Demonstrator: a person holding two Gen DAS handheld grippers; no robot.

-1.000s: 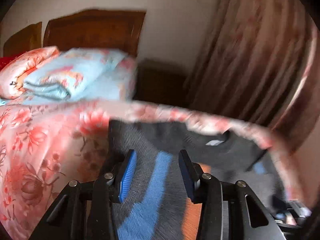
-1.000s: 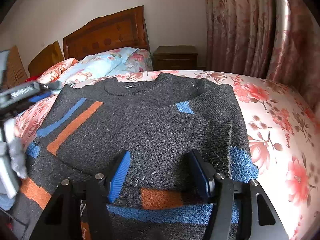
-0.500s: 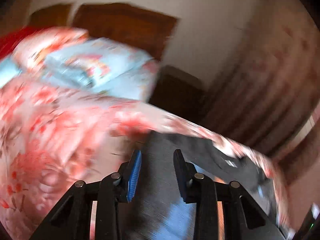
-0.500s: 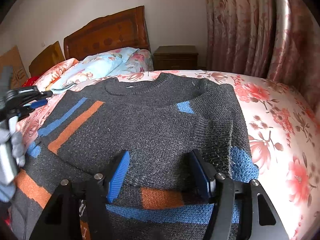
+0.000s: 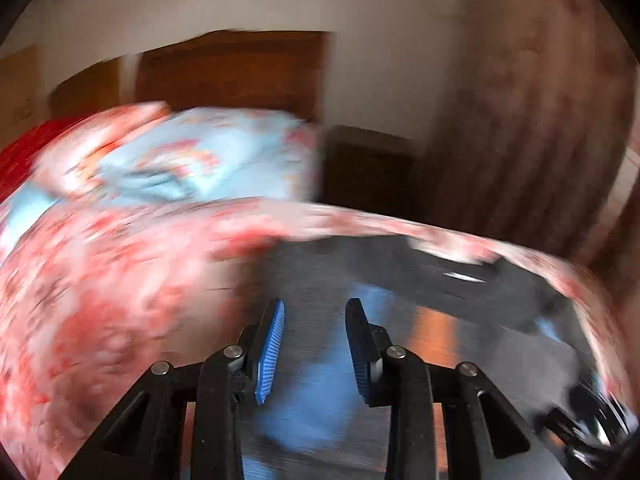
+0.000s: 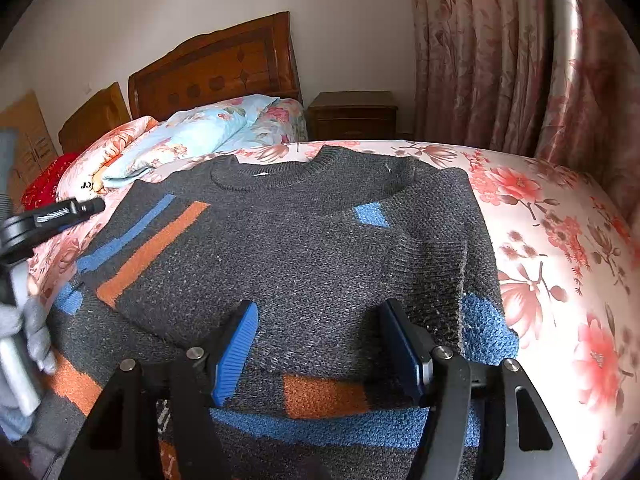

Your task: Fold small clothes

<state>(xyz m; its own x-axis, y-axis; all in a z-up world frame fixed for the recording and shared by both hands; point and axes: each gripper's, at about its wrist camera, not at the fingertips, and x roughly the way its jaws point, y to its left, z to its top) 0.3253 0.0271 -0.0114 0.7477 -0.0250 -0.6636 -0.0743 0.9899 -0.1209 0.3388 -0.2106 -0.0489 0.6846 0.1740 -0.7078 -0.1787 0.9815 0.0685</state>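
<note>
A dark grey knit sweater (image 6: 320, 240) with blue and orange stripes lies flat on the floral bedspread (image 6: 560, 280), its neck away from me. One sleeve is folded across the body. My right gripper (image 6: 320, 340) hovers open over the lower body, with nothing between its blue pads. In the blurred left wrist view my left gripper (image 5: 316, 336) is over the sweater (image 5: 320, 280) near its left edge, jaws narrowed but apart, holding nothing. The right wrist view also shows the left gripper (image 6: 60, 214) at its left edge, held by a gloved hand (image 6: 32, 328).
A wooden headboard (image 6: 216, 76) stands at the back, with a light blue folded quilt (image 6: 192, 136) and floral pillows below it. A dark nightstand (image 6: 352, 116) and floral curtains (image 6: 500, 60) are at the back right. The bed's edge curves down at the right.
The left gripper's jaws have narrowed and its view has swung left and then back over the sweater's left side. The right gripper and the sweater have not moved.
</note>
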